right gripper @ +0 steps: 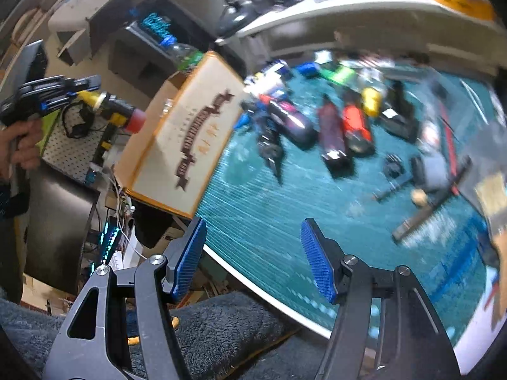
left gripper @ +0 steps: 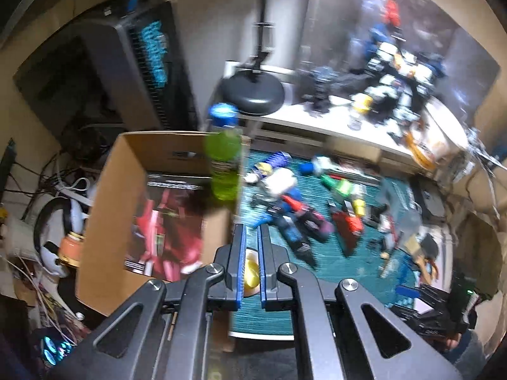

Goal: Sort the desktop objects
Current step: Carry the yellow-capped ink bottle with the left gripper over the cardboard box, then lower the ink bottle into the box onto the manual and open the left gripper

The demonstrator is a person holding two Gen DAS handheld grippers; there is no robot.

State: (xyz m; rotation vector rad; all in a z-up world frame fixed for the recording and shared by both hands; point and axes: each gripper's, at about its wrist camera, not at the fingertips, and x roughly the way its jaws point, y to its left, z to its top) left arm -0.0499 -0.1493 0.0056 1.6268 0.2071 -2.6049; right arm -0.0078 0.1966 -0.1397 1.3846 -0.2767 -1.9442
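While held above the open brown cardboard box (left gripper: 111, 190):
Left gripper (left gripper: 252, 237): clenched on a small yellow piece (left gripper: 250, 274).
Right gripper (right gripper: 253, 253): released, empty, over the teal cutting mat (right gripper: 269, 196).

A desk with a white edge (right gripper: 279, 312) carries a teal cutting mat (left gripper: 348, 262) that covers most of its top. Scattered on the mat are blurred toy robot parts, among them a blue and white piece (left gripper: 286, 190), a green piece (left gripper: 340, 186), a yellow piece (right gripper: 371, 101), a red piece (right gripper: 356, 126) and a dark maroon piece (right gripper: 331, 136). A cardboard box (left gripper: 111, 196) stands at the mat's left side, and a white shelf (left gripper: 317, 120) runs behind the mat, bearing a round black lamp base (left gripper: 252, 90) and a robot figure (left gripper: 393, 85).
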